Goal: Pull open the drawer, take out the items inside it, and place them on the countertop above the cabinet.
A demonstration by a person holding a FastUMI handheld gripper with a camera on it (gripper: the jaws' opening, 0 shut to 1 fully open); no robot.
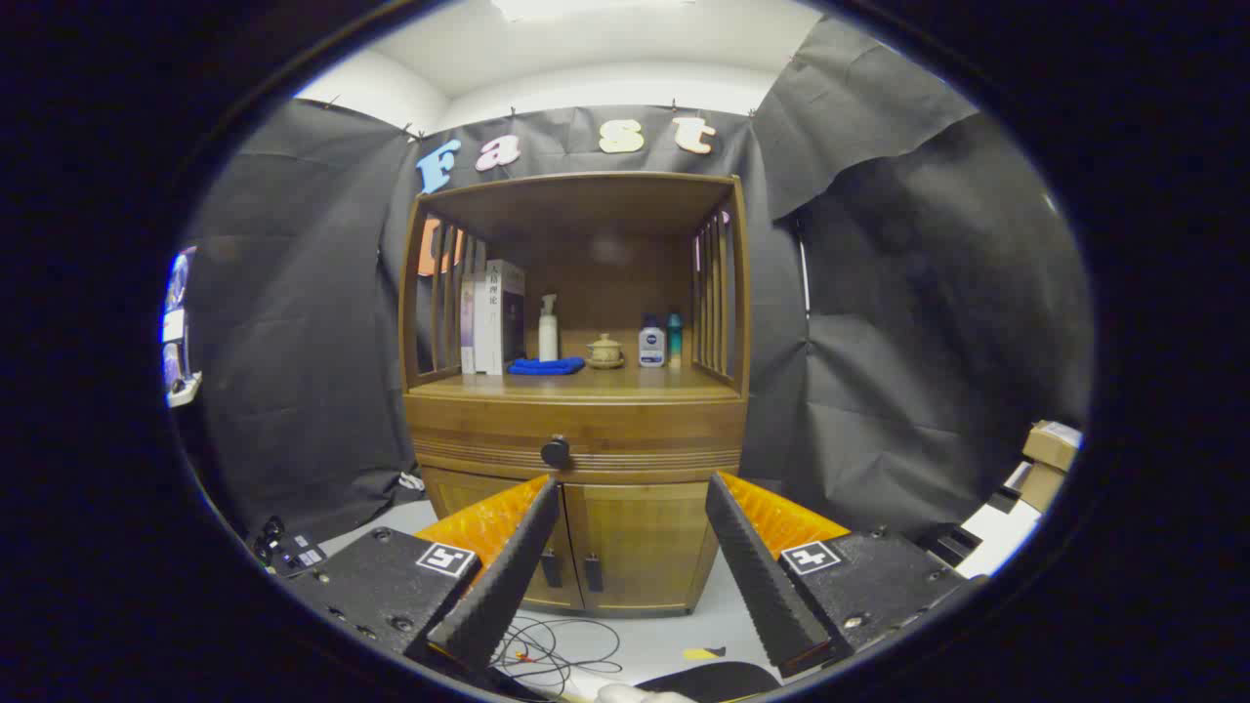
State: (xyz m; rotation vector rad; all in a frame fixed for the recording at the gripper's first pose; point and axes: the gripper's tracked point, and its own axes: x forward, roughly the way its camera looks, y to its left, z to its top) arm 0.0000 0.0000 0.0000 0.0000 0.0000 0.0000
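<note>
**Drawer shut, hand-held gripper spread wide before the cabinet**

Well ahead of the cabinet (576, 469), the hand-held gripper (633, 493) was held released, its fingers spread and nothing between them. The drawer (586, 444) was seen closed, its dark knob (555, 451) just beyond the left finger's tip, apparently lined up for a pull. On the tabletop (625, 386) above, books (493, 317), a blue cloth (545, 366) and bottles (652, 344) were kept toward the back, so room seemed left in front.
</note>
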